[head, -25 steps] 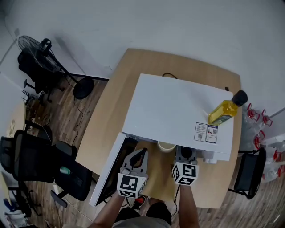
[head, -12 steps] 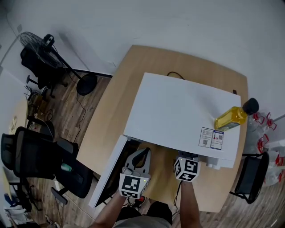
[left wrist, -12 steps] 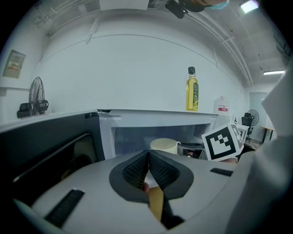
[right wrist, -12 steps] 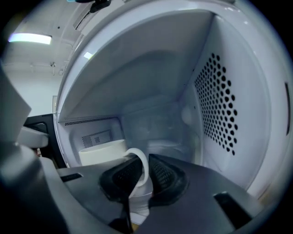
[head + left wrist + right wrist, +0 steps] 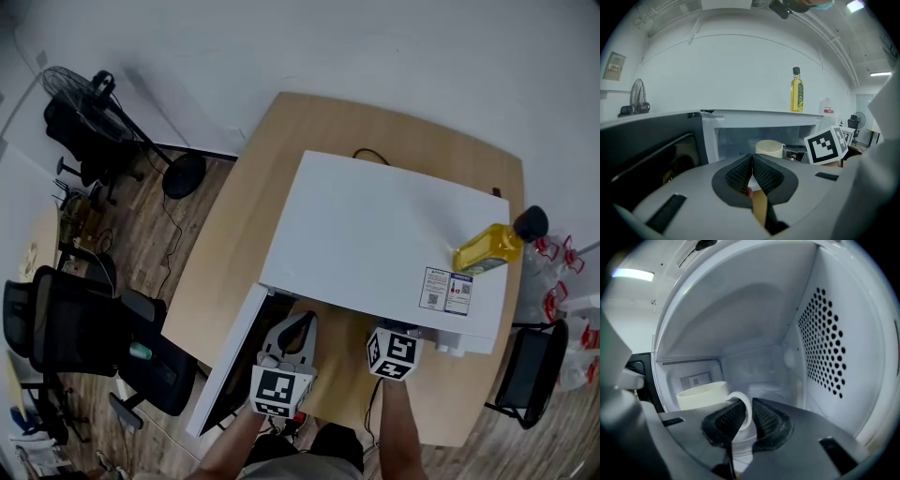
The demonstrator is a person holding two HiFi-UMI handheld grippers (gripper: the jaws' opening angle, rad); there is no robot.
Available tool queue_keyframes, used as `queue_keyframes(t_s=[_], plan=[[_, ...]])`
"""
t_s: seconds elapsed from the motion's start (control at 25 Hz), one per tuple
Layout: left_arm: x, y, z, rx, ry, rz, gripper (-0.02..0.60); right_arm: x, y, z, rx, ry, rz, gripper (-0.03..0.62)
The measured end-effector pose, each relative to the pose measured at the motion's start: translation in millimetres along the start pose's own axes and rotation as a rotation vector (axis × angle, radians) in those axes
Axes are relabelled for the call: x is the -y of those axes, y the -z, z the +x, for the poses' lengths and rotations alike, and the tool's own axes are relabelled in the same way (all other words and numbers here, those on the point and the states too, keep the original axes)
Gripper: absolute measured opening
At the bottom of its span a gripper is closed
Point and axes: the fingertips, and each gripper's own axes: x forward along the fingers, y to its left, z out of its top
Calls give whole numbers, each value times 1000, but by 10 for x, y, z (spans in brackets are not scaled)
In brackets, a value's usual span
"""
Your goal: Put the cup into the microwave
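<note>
The cream cup (image 5: 701, 397) stands inside the white microwave (image 5: 375, 234), on the left of its cavity. My right gripper (image 5: 746, 411) reaches into the cavity with the cup's handle (image 5: 744, 405) between its pads; the jaws are opening and the handle still fills the gap. In the head view only the right gripper's marker cube (image 5: 394, 352) shows, at the microwave's front edge, and the cup is hidden under the microwave's top. My left gripper (image 5: 752, 164) hangs shut and empty in front of the opening, next to the open door (image 5: 230, 361). The cup (image 5: 768, 148) also shows past its jaws.
A yellow oil bottle (image 5: 487, 248) with a black cap stands on the microwave's right corner. The microwave sits on a wooden table (image 5: 244, 216). Black office chairs (image 5: 84, 337) and a fan (image 5: 84, 94) stand on the floor to the left.
My right gripper has gone forward into the microwave with the cup, which no longer shows in the head view. The left gripper has stayed in place.
</note>
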Motion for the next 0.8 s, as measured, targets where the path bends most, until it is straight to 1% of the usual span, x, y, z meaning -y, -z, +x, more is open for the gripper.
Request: queue_keyframes(t_s=[0.16, 0.28, 0.8], plan=[[21, 24, -13, -3, 5, 4, 25, 4, 50, -35, -16, 7, -32, 46], [44, 60, -39, -10, 11, 5, 25, -29, 68, -71, -20, -9, -48, 48], [89, 43, -272, 6, 29, 13, 25, -134, 136, -303, -50, -9, -48, 69]])
